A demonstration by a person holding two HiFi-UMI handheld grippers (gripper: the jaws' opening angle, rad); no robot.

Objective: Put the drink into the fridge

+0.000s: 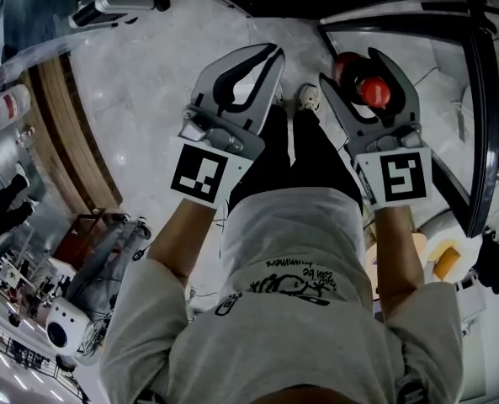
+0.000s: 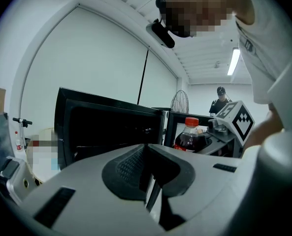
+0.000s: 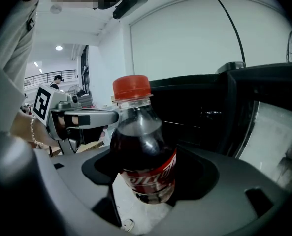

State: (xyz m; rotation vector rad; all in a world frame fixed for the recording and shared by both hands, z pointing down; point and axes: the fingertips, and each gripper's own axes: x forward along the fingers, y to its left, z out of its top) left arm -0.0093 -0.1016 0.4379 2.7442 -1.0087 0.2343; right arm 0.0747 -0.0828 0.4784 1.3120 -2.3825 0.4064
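The drink is a small cola bottle (image 3: 143, 156) with a red cap (image 1: 374, 92) and a red label. It stands upright between the jaws of my right gripper (image 1: 356, 72), which is shut on its lower body. The bottle (image 2: 187, 134) also shows in the left gripper view, to the right of the fridge. My left gripper (image 1: 270, 57) is level with the right one, a little to its left, shut with nothing in it. The black fridge (image 2: 111, 127) stands just ahead of both grippers, its dark inside (image 3: 200, 107) behind the bottle and its glass door (image 3: 274, 132) swung out at the right.
I stand on a pale stone floor (image 1: 140, 82), my shoes (image 1: 308, 98) just in front of the fridge. Wooden boards and equipment (image 1: 64, 326) crowd the left side. A standing fan (image 2: 181, 101) and a person (image 2: 219, 100) are far behind the fridge.
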